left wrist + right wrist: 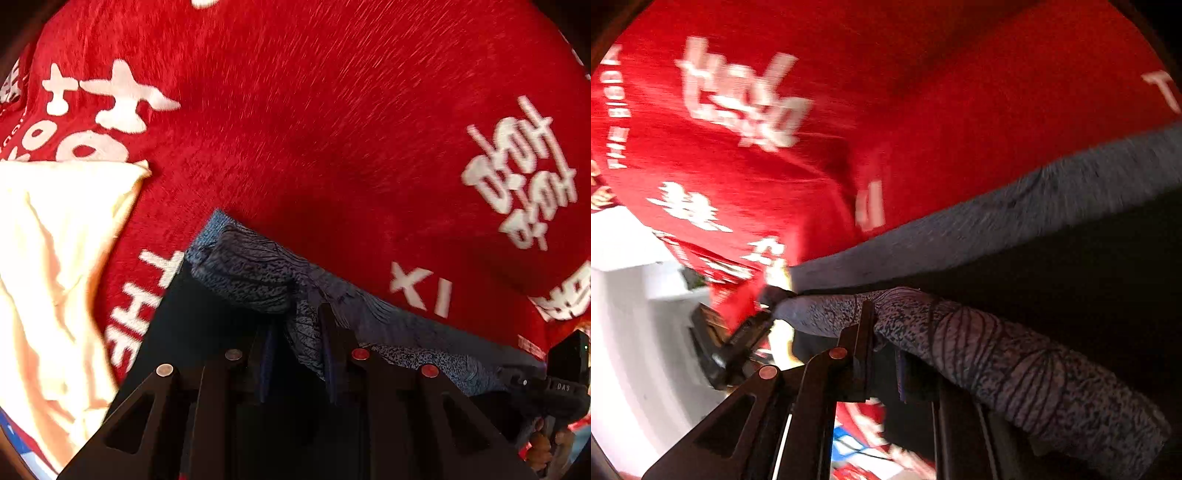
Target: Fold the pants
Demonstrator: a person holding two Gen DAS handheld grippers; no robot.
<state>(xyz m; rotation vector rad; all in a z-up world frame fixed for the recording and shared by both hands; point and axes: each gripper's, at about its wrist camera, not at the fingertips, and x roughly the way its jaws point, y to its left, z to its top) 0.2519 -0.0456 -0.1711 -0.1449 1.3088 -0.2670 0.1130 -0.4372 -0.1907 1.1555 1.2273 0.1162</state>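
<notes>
The pants (255,273) are dark blue with a grey speckled pattern. They hang above a red blanket with white lettering (314,129). My left gripper (295,325) is shut on the pants' edge near one corner. My right gripper (897,332) is shut on a bunched roll of the same pants (997,354), and the edge stretches taut between the two grippers. The right gripper also shows at the far right of the left wrist view (565,373), and the left one at the left of the right wrist view (738,347).
A cream cloth (55,277) lies on the red blanket at the left. The blanket (923,110) fills the background in both views. A white wall or furniture (624,295) stands beyond its edge at the lower left of the right wrist view.
</notes>
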